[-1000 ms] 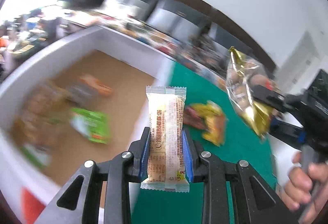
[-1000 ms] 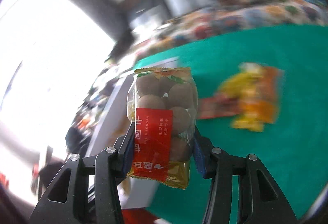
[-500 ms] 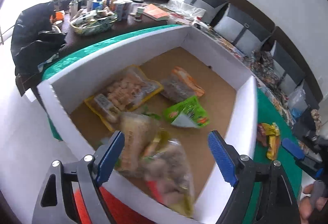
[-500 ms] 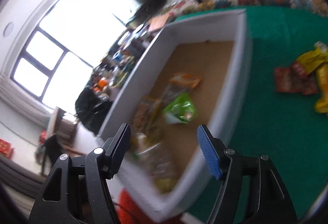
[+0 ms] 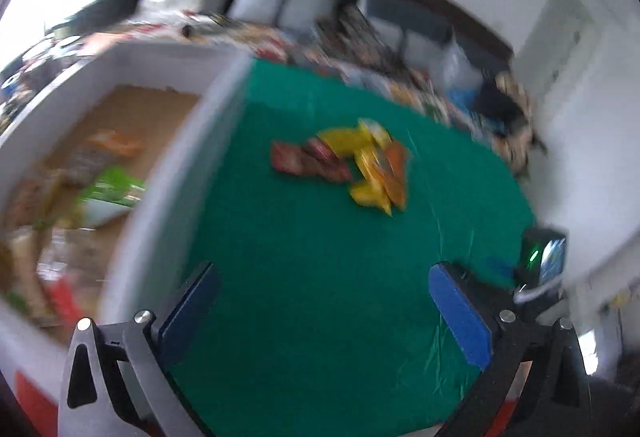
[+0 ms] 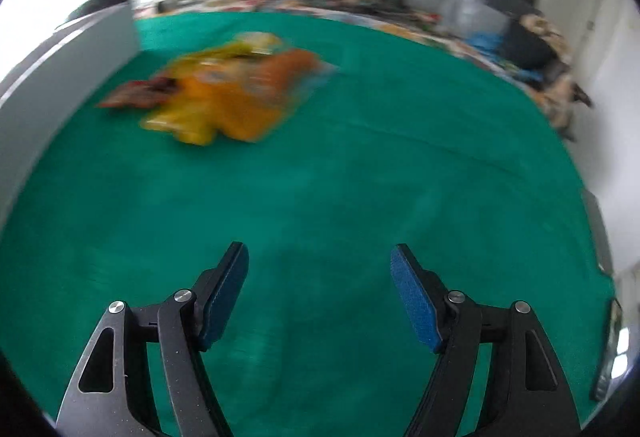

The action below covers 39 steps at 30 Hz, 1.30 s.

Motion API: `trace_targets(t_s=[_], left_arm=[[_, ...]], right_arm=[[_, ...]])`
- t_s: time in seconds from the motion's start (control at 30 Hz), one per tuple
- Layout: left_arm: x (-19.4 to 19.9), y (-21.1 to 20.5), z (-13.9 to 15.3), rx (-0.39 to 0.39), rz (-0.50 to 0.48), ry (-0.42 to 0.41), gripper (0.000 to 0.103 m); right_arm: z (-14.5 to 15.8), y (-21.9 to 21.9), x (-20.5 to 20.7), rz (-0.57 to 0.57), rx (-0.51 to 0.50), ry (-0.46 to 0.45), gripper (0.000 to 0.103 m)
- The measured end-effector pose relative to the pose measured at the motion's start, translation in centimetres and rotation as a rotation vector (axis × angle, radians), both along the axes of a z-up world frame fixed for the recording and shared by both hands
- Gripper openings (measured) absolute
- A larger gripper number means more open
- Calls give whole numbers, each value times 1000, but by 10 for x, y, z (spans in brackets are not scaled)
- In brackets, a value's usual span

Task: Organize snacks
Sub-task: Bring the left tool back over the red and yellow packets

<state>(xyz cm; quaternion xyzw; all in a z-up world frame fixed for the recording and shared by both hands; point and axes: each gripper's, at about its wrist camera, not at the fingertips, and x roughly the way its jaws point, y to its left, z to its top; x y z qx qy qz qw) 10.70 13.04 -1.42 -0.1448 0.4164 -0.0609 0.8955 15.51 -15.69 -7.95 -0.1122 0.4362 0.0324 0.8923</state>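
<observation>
Both claws are hanging released and empty over the green cloth [image 6: 320,197]: left gripper [image 5: 324,301], right gripper [image 6: 320,277]. The remaining snacks [image 6: 228,97], blurred, are lying ahead-left of the right gripper; overlapping packets are probably risking a double grab

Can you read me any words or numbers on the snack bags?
None can be read.
Yellow and orange packets on the green cloth: print too blurred.
Red packets: too blurred.
Green bag in the white box: too blurred.
</observation>
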Motion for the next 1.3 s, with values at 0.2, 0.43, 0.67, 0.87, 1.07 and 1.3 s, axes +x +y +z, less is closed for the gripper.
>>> trace_targets(t_s=[0.2,0.43,0.67,0.87,1.07,1.3], left_arm=[[56,-44,-58,154,-39,69,102],[103,-53,-111,299,-30,90,102],[107,-51,-122,289,-17,75,103],[109,-52,-122,292,-15,76,103],[109,-52,-122,292,-15,76,103],[109,-52,-122,293,-15,76,103]], right_arm=[[-9,-60,9,-129,-7,-11,77],[-7,-88,5,-164,81,-20,85],[-13,-101,13,-202,143,1,90],[-13,-101,14,-202,143,1,91],[-13,-101,14,-202,144,1,91],[-13,-101,14,-202,144,1,91]])
